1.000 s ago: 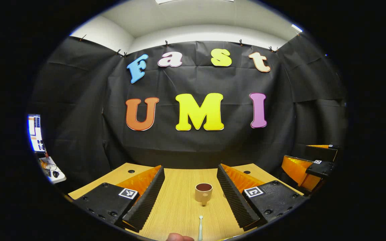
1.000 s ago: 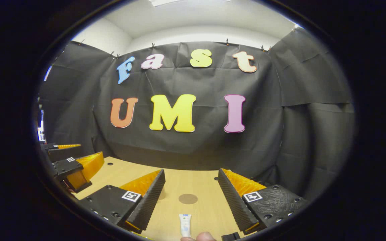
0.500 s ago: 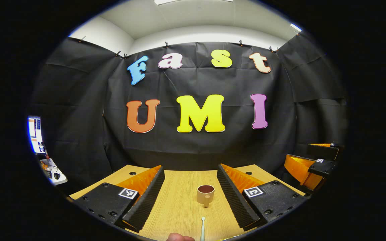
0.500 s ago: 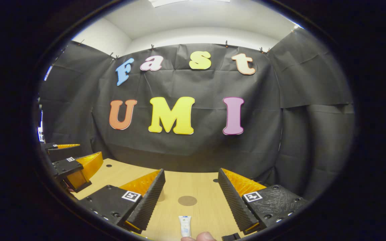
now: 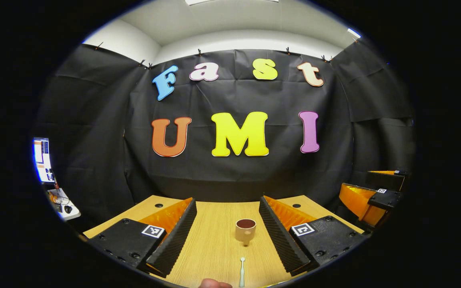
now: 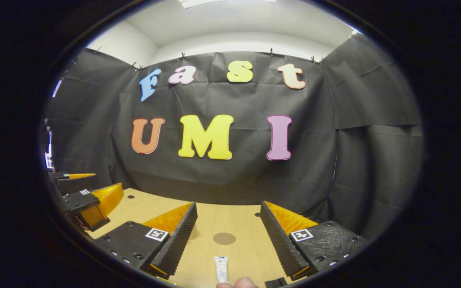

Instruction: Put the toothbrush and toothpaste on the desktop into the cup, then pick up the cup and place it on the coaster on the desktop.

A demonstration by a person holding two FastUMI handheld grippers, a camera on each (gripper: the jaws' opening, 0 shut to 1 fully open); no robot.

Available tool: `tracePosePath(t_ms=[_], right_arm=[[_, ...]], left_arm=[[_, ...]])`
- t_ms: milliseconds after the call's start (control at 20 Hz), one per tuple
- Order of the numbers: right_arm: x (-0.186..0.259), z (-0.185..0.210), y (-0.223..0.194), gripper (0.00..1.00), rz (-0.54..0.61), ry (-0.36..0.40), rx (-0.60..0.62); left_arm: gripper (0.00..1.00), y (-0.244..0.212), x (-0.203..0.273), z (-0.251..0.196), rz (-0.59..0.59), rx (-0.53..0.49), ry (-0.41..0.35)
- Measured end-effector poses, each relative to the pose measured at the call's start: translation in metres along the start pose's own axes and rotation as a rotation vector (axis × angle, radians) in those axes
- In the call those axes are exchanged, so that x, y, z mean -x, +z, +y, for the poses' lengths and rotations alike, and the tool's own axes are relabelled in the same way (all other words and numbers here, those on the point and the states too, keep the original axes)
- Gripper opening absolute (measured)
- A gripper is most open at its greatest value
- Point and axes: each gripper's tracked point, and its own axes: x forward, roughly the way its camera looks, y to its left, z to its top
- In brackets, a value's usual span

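Left claw (image 5: 227, 234): spread wide above the tabletop (image 5: 214, 248), lined up on cup (image 5: 245, 229) and toothbrush (image 5: 241, 272), likely for a straight reach.
Right claw (image 6: 227, 236): spread, framing toothpaste (image 6: 221, 269) and coaster (image 6: 224, 238).
Cup: upright, off the coaster.
Writing: tube print too small to read.

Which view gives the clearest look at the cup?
The left gripper view: the cup stands upright on the desk between its open fingers, beyond the toothbrush. In the right gripper view I cannot make it out.
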Motion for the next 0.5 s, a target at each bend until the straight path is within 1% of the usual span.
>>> tracePosePath(t_ms=[200,250,300,500], right_arm=[[0.0,-0.004,-0.01,0.95,0.02,-0.002,0.008],[-0.001,-0.007,-0.013,0.97,0.027,-0.005,0.008],[-0.003,-0.009,-0.016,0.95,0.035,-0.006,0.009],[-0.011,-0.019,-0.035,0.95,0.076,-0.016,0.019]], left_arm=[[0.99,-0.022,-0.001,-0.007,0.06,0.006,-0.008],[0.99,-0.028,-0.001,-0.009,0.077,0.006,-0.01],[0.99,-0.032,-0.002,-0.01,0.09,0.002,-0.009],[0.99,-0.06,-0.006,-0.02,0.169,0.011,-0.028]])
